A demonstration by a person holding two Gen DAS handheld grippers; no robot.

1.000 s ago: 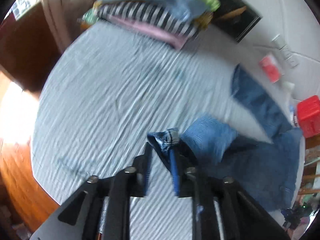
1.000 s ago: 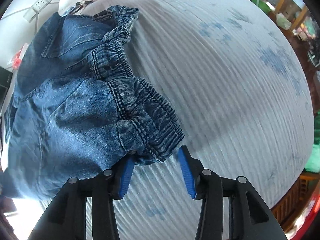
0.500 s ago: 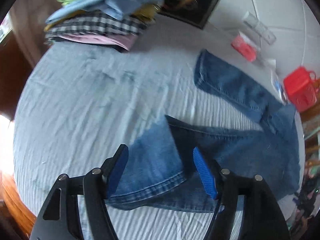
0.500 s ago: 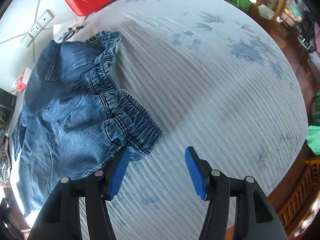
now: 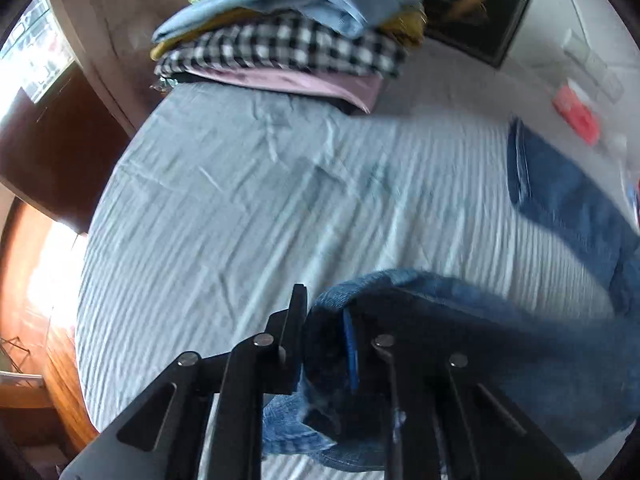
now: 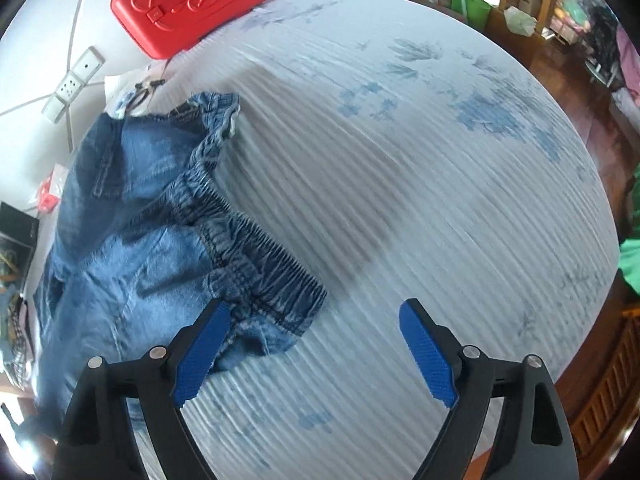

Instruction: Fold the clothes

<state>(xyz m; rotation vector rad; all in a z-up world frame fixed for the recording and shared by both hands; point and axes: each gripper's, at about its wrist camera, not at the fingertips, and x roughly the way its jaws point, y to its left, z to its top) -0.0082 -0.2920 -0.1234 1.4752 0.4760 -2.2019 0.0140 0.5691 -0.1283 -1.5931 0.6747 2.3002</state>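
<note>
The step in hand looks like the first fold of a pair of small denim jeans (image 6: 132, 248) lying on the bed (image 6: 420, 200), whose striped pale-blue sheet carries everything. In the left wrist view the left gripper (image 5: 326, 320) is closing on the hem of one trouser leg (image 5: 420, 304): denim is bunched between the two fingers and rises in a hump just ahead of them, so I judge the pads already have the cloth. The other leg (image 5: 560, 200) lies flat toward the right edge of the bed as that view shows it, its hem pointing up toward the head end. A stack of folded clothes (image 5: 288, 28) sits at the far edge, well apart from the jeans. In the right wrist view the right gripper (image 6: 316, 348) is opening, jaws wide, nothing between them; the elastic waistband (image 6: 260, 264) lies just beside its left finger, on the sheet, not held. The next move probably calls for the left hand to carry its leg across onto the other so the hems meet, while the right hand either pins or retakes the waistband; the risk is the gathered waist dragging out of line.
</note>
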